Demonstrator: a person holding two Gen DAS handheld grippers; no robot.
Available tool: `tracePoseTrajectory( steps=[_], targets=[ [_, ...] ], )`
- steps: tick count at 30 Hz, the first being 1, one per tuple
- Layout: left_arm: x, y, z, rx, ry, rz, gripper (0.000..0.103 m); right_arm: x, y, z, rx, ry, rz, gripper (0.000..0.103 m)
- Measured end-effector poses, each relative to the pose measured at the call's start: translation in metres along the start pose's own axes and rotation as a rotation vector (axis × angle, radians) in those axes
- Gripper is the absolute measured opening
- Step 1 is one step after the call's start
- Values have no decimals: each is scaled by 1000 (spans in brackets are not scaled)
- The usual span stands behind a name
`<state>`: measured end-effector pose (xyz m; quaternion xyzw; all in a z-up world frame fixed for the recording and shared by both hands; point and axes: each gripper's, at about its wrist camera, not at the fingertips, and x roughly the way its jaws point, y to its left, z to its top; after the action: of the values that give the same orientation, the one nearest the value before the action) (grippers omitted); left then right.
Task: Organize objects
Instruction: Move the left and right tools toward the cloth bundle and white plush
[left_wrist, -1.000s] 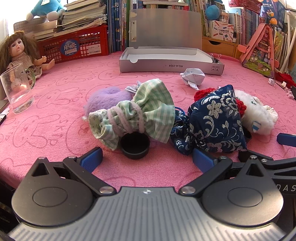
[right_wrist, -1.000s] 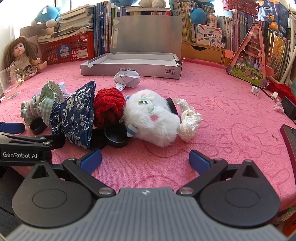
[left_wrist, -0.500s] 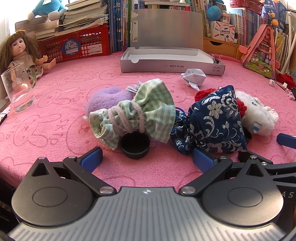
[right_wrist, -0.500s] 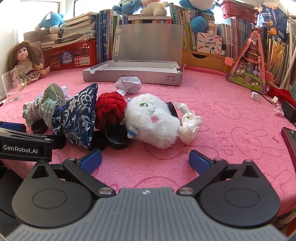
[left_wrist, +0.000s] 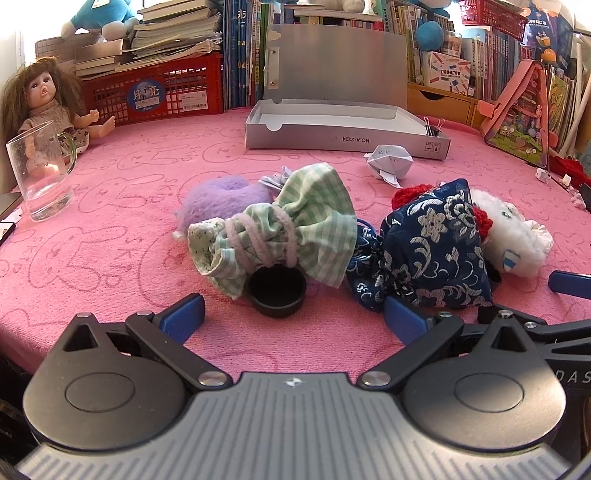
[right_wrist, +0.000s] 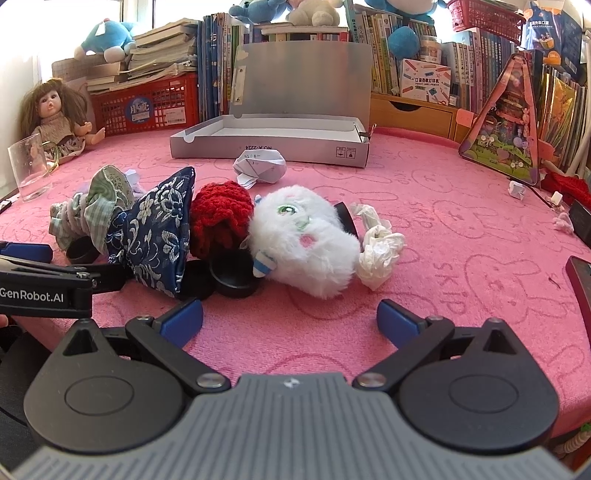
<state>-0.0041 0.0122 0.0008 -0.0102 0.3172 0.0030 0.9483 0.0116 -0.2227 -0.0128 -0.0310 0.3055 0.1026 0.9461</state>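
A pile lies on the pink cloth (left_wrist: 110, 236): a green checked pouch (left_wrist: 295, 229), a purple fluffy pouch (left_wrist: 218, 195), a navy floral pouch (left_wrist: 432, 243), a red knitted piece (right_wrist: 221, 214), a white plush toy (right_wrist: 306, 236) and black round lids (left_wrist: 277, 291) (right_wrist: 236, 273). Crumpled tissue (right_wrist: 376, 251) lies right of the plush. An open silver box (left_wrist: 343, 125) stands behind, with a folded paper (left_wrist: 389, 162) before it. My left gripper (left_wrist: 291, 317) hovers open just short of the black lid. My right gripper (right_wrist: 291, 317) stands open in front of the plush, holding nothing.
A glass mug (left_wrist: 40, 173) and a doll (left_wrist: 48, 99) sit at the far left. A red basket (left_wrist: 155, 92), books and a triangular pink case (left_wrist: 517, 114) line the back. A dark red object (right_wrist: 580, 280) lies at the right edge.
Both grippers have tilted up slightly, so more of the shelf shows. The objects on the cloth have not moved.
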Motion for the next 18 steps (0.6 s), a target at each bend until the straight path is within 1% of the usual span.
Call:
tracePoseTrajectory(
  steps=[3,6,9,15,18],
  targets=[
    [-1,1,1,6,-10,5,103,2,2,0,-14,0,-9,103],
    [2,1,0,5,8,5,103,2,3,-2,-10,-13,-17,103],
    [2,-1,-2,24,4,16,103,2,4,-5,-9,-39,-22,103],
    [2,0,-3,23,-1,20,103,2,9,-9,-2,-82,-52,103],
    [3,-1,-2,23,1,24,103,3,9,-7,8,-69,-51,103]
  ],
)
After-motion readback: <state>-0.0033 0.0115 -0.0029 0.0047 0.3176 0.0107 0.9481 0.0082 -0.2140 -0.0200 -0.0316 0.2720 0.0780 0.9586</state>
